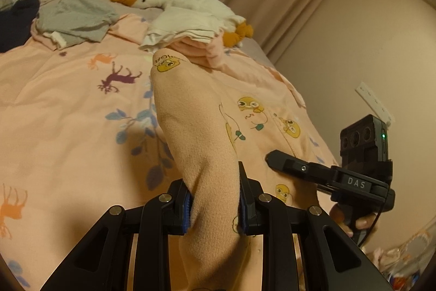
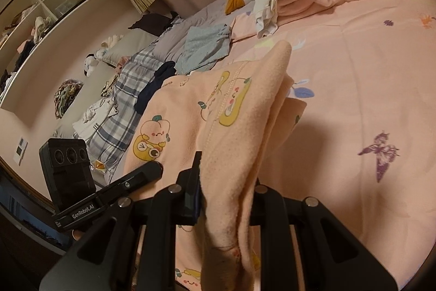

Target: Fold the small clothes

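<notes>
A small peach fleece garment (image 1: 196, 122) with yellow cartoon prints lies over the pink bedspread, one part lifted. My left gripper (image 1: 215, 198) is shut on a bunched fold of it. My right gripper (image 2: 229, 198) is shut on another edge of the same garment (image 2: 239, 111), which drapes forward over its fingers. The right gripper also shows in the left wrist view (image 1: 321, 171) at the garment's right side, and the left gripper shows in the right wrist view (image 2: 130, 179) at the left.
A white plush goose (image 1: 174, 2) lies at the far side of the bed, by a stack of folded clothes (image 1: 190, 37). A grey garment (image 1: 79, 15) and dark clothes (image 1: 16, 21) lie far left. A plaid blanket (image 2: 120, 111) and shelves (image 2: 41, 10) are left.
</notes>
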Demonstrator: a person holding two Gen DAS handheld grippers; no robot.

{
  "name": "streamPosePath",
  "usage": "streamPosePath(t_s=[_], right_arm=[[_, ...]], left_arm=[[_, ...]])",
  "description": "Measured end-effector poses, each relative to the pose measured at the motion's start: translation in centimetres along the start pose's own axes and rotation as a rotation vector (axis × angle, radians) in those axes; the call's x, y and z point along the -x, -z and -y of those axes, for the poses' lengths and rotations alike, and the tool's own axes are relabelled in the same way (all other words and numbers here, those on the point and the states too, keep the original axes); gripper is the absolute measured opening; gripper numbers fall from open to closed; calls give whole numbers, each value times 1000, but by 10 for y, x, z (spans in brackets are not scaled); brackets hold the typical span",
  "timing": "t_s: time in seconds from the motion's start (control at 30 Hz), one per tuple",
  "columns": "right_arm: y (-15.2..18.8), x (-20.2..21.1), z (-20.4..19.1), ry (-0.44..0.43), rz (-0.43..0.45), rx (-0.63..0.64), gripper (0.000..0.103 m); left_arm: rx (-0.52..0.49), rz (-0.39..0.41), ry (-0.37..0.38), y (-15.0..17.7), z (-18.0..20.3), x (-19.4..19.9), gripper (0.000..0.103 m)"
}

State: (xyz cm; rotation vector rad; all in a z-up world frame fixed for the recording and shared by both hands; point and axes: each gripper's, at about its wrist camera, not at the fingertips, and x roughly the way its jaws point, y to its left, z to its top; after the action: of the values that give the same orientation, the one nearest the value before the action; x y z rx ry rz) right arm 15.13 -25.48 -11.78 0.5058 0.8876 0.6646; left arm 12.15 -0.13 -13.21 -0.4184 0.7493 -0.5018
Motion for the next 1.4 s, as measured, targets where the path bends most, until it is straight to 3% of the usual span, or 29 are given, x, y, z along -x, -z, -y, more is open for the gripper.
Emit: streamPosePath(t_s=[0.17,0.53,0.73,0.87,1.4], right_arm=[[-2,-17,-5,-12,1,-7,20],[-2,-38,-11,-31,-10,16,20],[0,-42,-8,-8,-8,32,20],[-1,-46,-2,3,-24,41,20],[1,-84,-1,9,-87,18,21]], left_arm=[[37,6,-5,-4,-18,6,24],[17,50,-56,0,-20,14,24],[59,97,-11,-2,-25,12,24],[19,46,-81,-1,-23,1,24],[53,19,-143,6,-49,1,24]])
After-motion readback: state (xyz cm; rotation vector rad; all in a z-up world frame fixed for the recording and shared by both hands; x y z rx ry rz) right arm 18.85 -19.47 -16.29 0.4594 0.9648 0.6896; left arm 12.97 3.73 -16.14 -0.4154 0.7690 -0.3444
